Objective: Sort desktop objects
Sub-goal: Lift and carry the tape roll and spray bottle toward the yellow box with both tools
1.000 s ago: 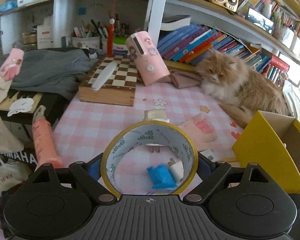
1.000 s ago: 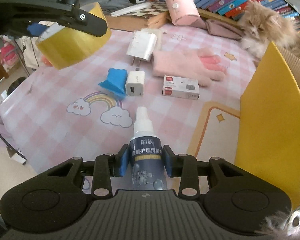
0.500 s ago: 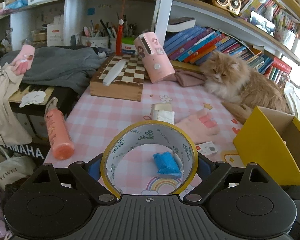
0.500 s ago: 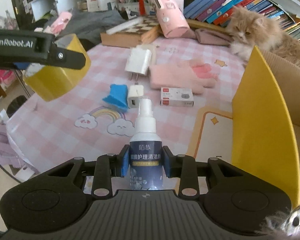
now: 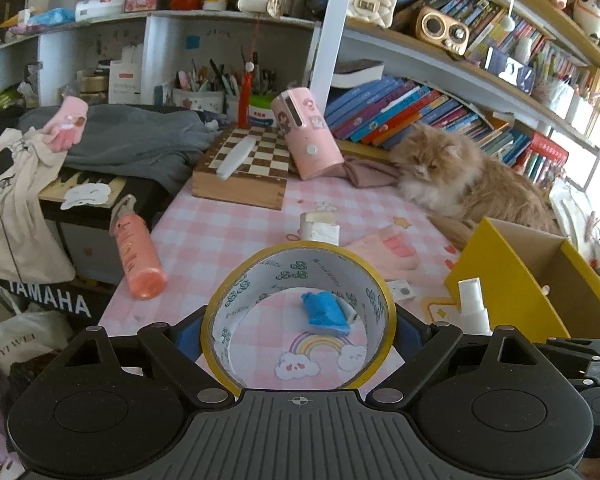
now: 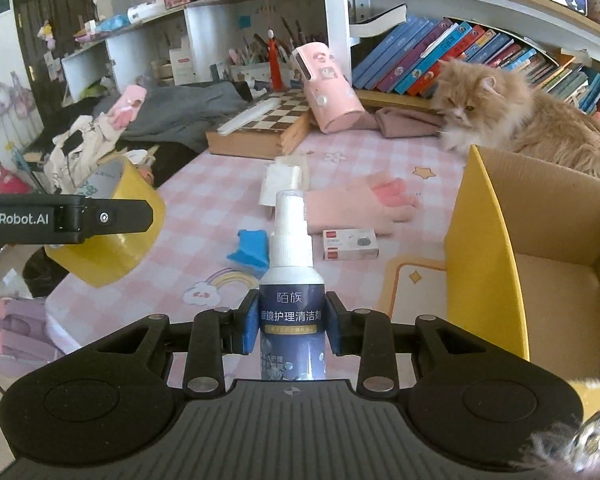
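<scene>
I count on the table (image 6: 204,184): one blue cloth (image 6: 251,249), one pink glove (image 6: 364,204), one small box (image 6: 350,244). My left gripper (image 5: 299,334) stands wide, clamping one tape roll (image 5: 256,276); right gripper (image 6: 291,326) is pinched on one spray bottle (image 6: 291,264), both held above the table beside the yellow carton (image 6: 484,252)

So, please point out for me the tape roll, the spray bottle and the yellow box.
tape roll (image 5: 236,300): left wrist view, on its printed inner wall.
spray bottle (image 6: 291,300): right wrist view, on its dark blue label.
yellow box (image 6: 486,240): right wrist view, on its yellow outer wall.
</scene>
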A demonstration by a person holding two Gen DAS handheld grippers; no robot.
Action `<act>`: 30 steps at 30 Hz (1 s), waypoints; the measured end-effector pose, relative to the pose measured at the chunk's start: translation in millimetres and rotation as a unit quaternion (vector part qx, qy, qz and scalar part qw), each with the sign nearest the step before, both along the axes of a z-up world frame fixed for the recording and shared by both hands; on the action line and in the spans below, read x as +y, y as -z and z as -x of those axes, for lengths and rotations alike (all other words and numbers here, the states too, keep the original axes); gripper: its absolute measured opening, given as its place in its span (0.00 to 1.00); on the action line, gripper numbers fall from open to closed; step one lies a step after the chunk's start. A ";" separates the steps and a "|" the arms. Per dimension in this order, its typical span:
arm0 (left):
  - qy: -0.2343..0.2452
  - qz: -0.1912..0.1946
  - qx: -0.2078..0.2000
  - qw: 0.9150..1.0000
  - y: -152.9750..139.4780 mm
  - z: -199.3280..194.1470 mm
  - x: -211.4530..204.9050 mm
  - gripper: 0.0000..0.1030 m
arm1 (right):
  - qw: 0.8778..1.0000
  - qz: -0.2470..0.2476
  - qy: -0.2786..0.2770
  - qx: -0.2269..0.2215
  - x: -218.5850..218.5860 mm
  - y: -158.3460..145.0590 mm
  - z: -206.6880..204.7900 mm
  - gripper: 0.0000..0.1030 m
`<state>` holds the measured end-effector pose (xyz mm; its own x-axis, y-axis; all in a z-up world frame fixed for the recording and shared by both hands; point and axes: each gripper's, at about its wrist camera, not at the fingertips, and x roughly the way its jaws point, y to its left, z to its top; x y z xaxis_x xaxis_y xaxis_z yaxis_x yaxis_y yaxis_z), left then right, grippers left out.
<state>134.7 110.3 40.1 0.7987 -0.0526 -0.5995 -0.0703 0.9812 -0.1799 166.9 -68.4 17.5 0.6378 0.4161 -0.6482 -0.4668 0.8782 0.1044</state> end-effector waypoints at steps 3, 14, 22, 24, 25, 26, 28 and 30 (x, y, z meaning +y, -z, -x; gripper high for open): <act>-0.001 0.005 -0.005 1.000 -3.1 17.3 -0.1 0.88 | 1.000 -0.002 -0.004 0.000 -1.8 -3.9 14.7 0.29; 0.016 0.025 -0.009 1.000 -8.0 77.5 -8.2 0.88 | 1.000 -0.014 0.001 0.002 -18.1 -13.3 84.0 0.29; 0.069 0.020 0.019 0.997 4.7 99.3 -33.3 0.88 | 1.000 -0.006 0.025 0.010 -39.9 -6.8 131.9 0.29; 0.086 0.024 0.026 0.996 6.5 100.8 -39.4 0.88 | 0.999 -0.007 0.042 0.014 -47.3 -4.9 140.3 0.29; 0.094 0.025 0.029 0.995 7.4 102.4 -42.4 0.88 | 0.998 -0.008 0.053 0.018 -51.2 -3.2 144.6 0.29; 0.102 0.026 0.031 0.994 8.3 103.8 -45.8 0.88 | 0.998 -0.011 0.063 0.025 -54.9 -1.3 148.3 0.29; 0.119 0.025 0.036 0.992 10.5 106.4 -52.2 0.88 | 0.996 -0.015 0.081 0.038 -62.0 2.6 155.6 0.29; 0.135 0.026 0.042 0.990 13.6 108.5 -59.5 0.88 | 0.994 -0.019 0.098 0.044 -68.9 5.2 162.4 0.29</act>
